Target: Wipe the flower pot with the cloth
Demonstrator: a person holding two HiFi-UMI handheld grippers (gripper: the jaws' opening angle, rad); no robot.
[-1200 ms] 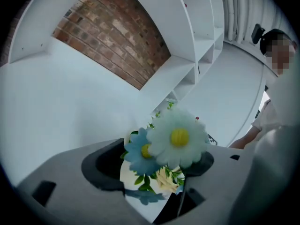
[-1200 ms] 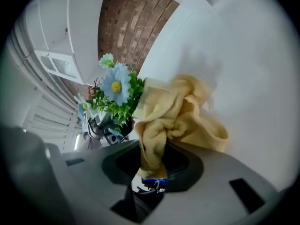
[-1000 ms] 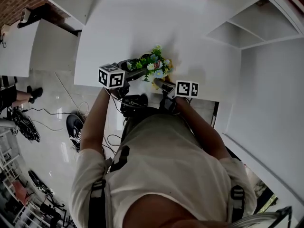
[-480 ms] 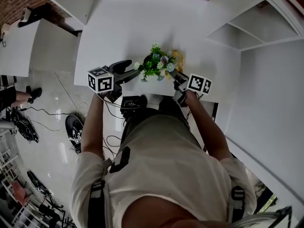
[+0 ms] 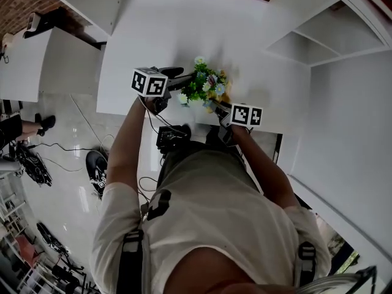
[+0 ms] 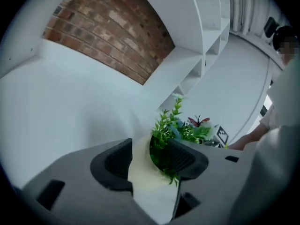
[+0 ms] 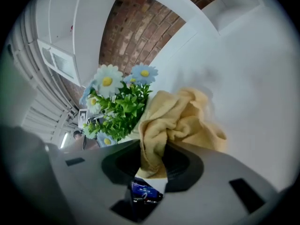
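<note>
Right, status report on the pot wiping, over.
Left hand-held gripper, jaws just closed on flower pot rim. Right hand-held gripper clamped on cloth, beside the flowers. Nothing in the way.

Left hand-held gripper (image 6: 148,161), jaws closing on pot (image 6: 151,187)

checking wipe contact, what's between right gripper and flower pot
The yellow cloth, clamped in the right gripper, bunched beside the flower pot; right gripper view.
</note>
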